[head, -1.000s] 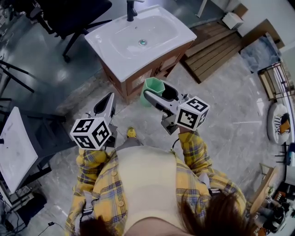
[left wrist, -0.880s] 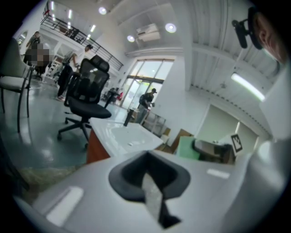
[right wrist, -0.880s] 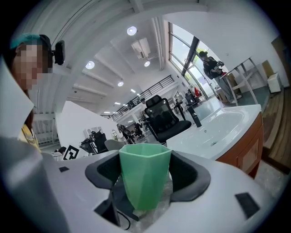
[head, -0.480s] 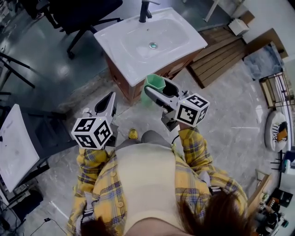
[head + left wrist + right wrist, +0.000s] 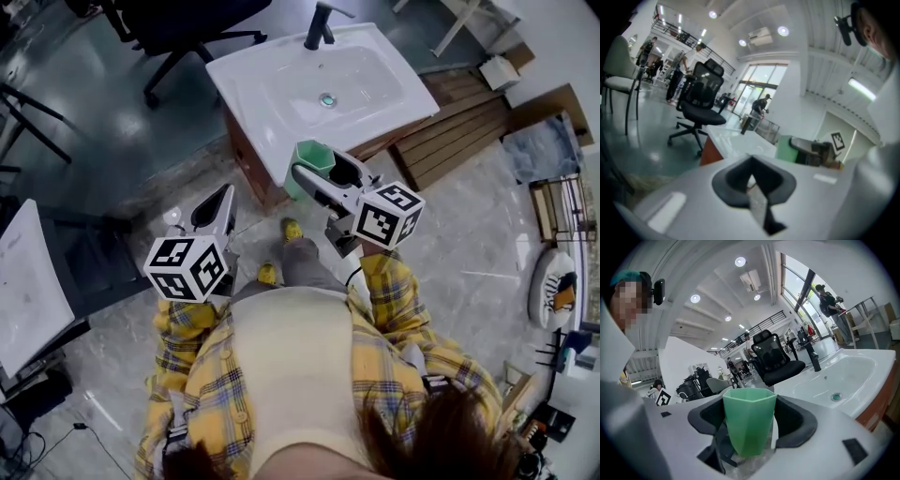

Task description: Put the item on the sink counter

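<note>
The green cup (image 5: 310,166) (image 5: 749,420) sits upright between the 2 jaws of my right gripper (image 5: 322,178) (image 5: 750,427), which are clamped on its sides with its open mouth up. I hold it in the air just in front of the near edge of the sink counter (image 5: 258,117), not on it. In the right gripper view the white basin lies beyond the cup to the right, with its drain (image 5: 836,397) and the black faucet (image 5: 813,357) at the back. In the head view the counter rests on a brown wooden cabinet (image 5: 246,164), and the faucet (image 5: 322,23) stands at the far rim.

My left gripper (image 5: 217,202) (image 5: 752,180) hangs lower and to the left, well apart from the cup, over the grey floor. Its 2 jaws are together with nothing between them. A black office chair (image 5: 178,19) stands on the floor beyond the counter's left side. My yellow plaid sleeves (image 5: 394,295) and 2 yellow shoes (image 5: 292,228) show below.
</note>
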The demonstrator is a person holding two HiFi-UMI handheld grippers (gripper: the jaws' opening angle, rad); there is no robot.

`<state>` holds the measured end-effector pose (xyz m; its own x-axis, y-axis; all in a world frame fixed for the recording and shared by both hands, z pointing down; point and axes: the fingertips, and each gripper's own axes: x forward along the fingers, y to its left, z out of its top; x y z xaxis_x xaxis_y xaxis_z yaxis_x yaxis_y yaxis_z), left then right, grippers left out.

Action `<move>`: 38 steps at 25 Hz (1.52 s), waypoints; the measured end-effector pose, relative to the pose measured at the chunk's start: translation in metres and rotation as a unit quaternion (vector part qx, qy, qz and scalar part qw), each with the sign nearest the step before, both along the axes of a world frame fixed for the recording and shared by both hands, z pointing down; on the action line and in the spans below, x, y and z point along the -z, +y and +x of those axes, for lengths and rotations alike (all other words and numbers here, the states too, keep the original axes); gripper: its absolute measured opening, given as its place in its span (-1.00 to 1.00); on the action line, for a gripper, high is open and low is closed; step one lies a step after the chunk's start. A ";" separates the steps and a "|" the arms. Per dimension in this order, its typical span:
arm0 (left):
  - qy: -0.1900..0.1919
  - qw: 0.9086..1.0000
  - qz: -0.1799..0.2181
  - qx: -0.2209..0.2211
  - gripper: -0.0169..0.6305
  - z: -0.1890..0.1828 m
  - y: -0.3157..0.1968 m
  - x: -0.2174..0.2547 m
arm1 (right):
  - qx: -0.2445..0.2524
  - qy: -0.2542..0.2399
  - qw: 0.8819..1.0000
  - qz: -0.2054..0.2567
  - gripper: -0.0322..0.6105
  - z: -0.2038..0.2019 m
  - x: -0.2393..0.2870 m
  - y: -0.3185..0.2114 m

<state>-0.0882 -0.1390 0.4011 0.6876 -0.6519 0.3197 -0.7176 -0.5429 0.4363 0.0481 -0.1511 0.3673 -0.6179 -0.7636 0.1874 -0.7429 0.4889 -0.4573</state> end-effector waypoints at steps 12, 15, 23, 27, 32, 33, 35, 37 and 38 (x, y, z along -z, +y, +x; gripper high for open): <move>-0.001 0.999 -0.003 0.054 -0.92 0.007 -0.067 -0.005 | 0.052 -0.001 0.999 -0.008 0.04 0.006 -0.012 -0.083; -0.002 0.998 -0.007 0.068 -0.92 0.010 -0.080 -0.006 | 0.067 0.006 0.998 -0.010 0.05 0.007 -0.015 -0.100; -0.015 0.994 -0.020 0.110 -0.92 0.012 -0.100 -0.014 | 0.106 0.011 0.994 -0.024 0.04 0.008 -0.033 -0.135; -0.016 0.991 -0.024 0.128 -0.92 0.009 -0.104 -0.016 | 0.120 0.021 0.992 -0.026 0.04 0.004 -0.043 -0.143; -0.017 0.989 -0.027 0.147 -0.92 0.005 -0.108 -0.021 | 0.137 0.034 0.990 -0.025 0.04 -0.003 -0.055 -0.152; -0.017 0.988 -0.028 0.149 -0.92 0.005 -0.109 -0.022 | 0.139 0.034 0.989 -0.026 0.04 -0.004 -0.057 -0.154; -0.020 0.987 -0.030 0.155 -0.92 0.005 -0.110 -0.025 | 0.143 0.035 0.989 -0.025 0.04 -0.005 -0.061 -0.158; -0.024 0.986 -0.033 0.160 -0.92 0.004 -0.111 -0.028 | 0.146 0.037 0.988 -0.022 0.04 -0.006 -0.065 -0.162; -0.025 0.986 -0.034 0.162 -0.92 0.004 -0.111 -0.029 | 0.148 0.039 0.988 -0.020 0.04 -0.007 -0.067 -0.163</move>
